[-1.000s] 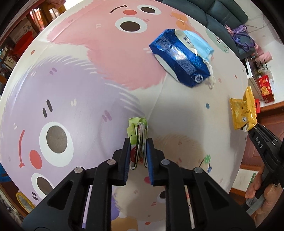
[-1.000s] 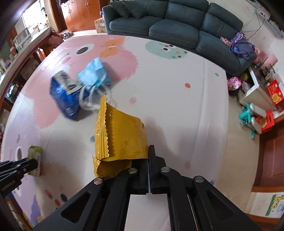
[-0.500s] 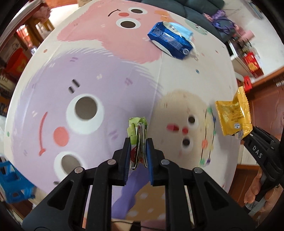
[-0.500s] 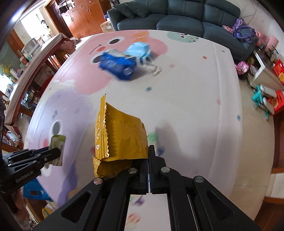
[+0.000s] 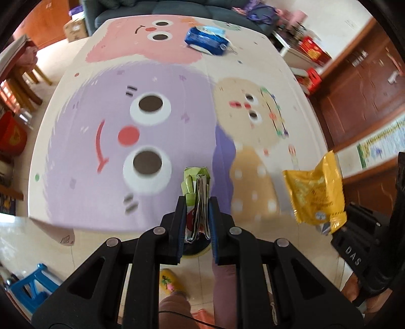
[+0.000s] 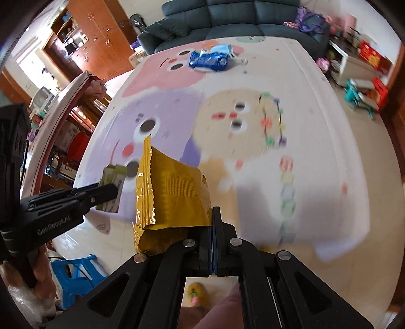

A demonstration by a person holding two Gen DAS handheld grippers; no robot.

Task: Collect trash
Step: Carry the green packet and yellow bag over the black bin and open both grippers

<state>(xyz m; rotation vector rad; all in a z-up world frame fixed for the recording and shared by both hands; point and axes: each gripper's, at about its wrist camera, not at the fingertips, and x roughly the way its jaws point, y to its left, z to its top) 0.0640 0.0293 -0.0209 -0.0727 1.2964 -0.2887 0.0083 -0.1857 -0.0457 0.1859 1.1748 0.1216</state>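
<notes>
The left gripper [image 5: 197, 202] is clamped on a folded green wrapper [image 5: 196, 188], which stands upright between its jaws with its crumpled top poking out above the fingertips. The right gripper [image 6: 213, 220] has its jaws pressed together on the lower corner of a yellow snack bag [image 6: 169, 194]; the bag sticks up and to the left of the jaws, its crimped edge pointing upward. Both grippers hang in the air just past the near edge of the mat [image 5: 83, 202], the bright cartoon-printed floor mat that carries the remaining trash. In the left wrist view the yellow bag shows at the right, off the mat's near right corner, held by the other tool. In the right wrist view the green wrapper shows at the left, over the near left corner of the mat.

A blue packet [image 5: 205, 41] lies flat on the mat near its far edge, on the pink cartoon face, with a light blue face mask [image 6: 222, 48] lying against its far side; the two touch. Beyond the far edge stands a dark sofa [image 6: 240, 15]. A blue plastic stool [image 6: 73, 270] stands on the tiled floor off the near left corner. Below the grippers a person's leg and a yellow slipper [image 5: 172, 281] show on the tiles.
</notes>
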